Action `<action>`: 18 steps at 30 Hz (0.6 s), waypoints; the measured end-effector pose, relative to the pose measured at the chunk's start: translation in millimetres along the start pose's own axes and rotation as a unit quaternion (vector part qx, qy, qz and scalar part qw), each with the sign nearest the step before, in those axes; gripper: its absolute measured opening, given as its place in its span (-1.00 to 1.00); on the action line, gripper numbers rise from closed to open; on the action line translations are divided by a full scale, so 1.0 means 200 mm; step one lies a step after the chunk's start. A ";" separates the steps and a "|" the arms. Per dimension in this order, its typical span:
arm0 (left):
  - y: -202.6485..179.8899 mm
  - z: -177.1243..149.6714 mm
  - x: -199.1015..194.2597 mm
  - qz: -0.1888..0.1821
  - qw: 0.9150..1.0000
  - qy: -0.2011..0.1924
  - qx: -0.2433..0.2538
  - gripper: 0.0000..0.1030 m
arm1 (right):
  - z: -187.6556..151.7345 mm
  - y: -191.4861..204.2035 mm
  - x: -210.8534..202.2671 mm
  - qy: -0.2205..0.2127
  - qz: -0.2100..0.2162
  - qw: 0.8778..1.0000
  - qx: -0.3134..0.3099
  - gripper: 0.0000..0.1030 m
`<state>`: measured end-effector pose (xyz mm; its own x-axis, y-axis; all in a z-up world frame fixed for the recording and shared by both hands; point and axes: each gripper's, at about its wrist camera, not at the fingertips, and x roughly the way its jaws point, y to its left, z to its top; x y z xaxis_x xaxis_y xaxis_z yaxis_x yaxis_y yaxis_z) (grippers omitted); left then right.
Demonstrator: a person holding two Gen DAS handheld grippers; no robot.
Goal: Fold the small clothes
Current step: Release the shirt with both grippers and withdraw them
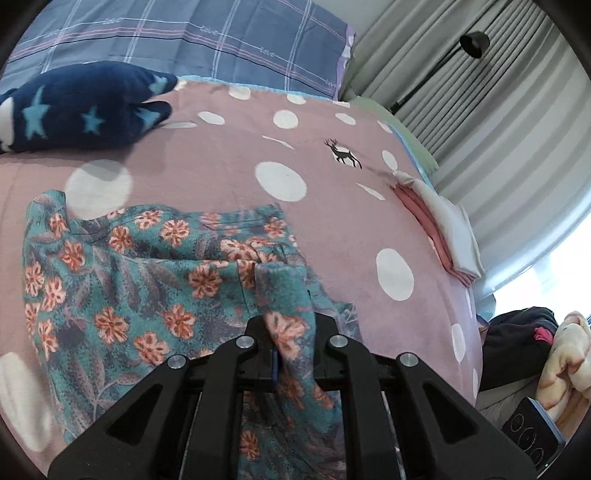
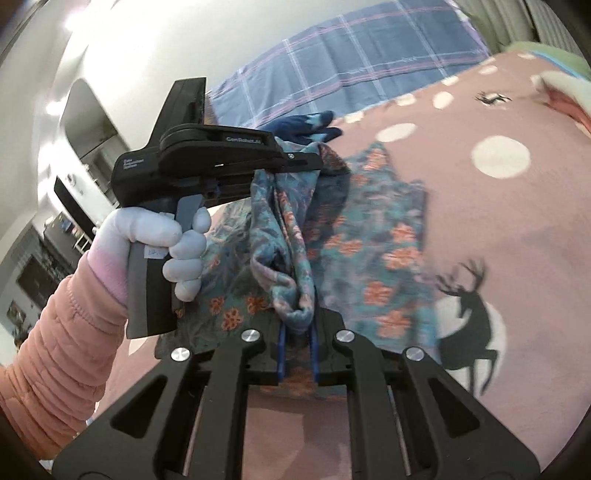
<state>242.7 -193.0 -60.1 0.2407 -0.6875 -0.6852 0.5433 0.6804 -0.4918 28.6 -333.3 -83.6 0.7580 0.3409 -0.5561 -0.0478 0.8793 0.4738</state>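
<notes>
A teal garment with orange flowers (image 1: 140, 273) lies on a pink polka-dot bedspread (image 1: 332, 206). My left gripper (image 1: 291, 332) is shut on a bunched edge of it and holds that edge lifted. In the right wrist view the garment (image 2: 369, 236) spreads over the bedspread (image 2: 517, 229). My right gripper (image 2: 297, 332) is shut on another bunched edge of it. The left gripper (image 2: 314, 162), held by a gloved hand, shows there above and left, shut on the lifted cloth.
A navy plush cloth with light blue stars (image 1: 81, 107) lies at the back left. Folded pink and white clothes (image 1: 443, 229) are stacked at the bed's right edge. A blue plaid pillow (image 1: 221, 33) sits behind. Curtains (image 1: 498, 110) hang at the right.
</notes>
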 end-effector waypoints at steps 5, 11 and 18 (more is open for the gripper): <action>-0.07 0.01 0.00 -0.010 1.000 -0.007 0.009 -0.83 | 0.00 -0.07 -0.07 -0.012 0.013 1.000 0.021 -0.81; -0.14 -0.03 0.15 0.025 0.999 0.017 0.044 -0.81 | -0.03 -0.20 -0.07 0.003 0.014 0.998 0.062 -0.81; -0.17 -0.03 -0.04 -0.037 0.999 -0.010 0.028 -0.42 | -0.06 -0.30 -0.04 0.022 0.041 0.994 0.103 -0.80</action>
<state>218.0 -208.5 -41.2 0.2136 -0.7414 -0.6362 0.6046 0.6119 -0.5100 16.8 -384.1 -115.8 0.7273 0.4276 -0.5369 0.0288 0.7625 0.6464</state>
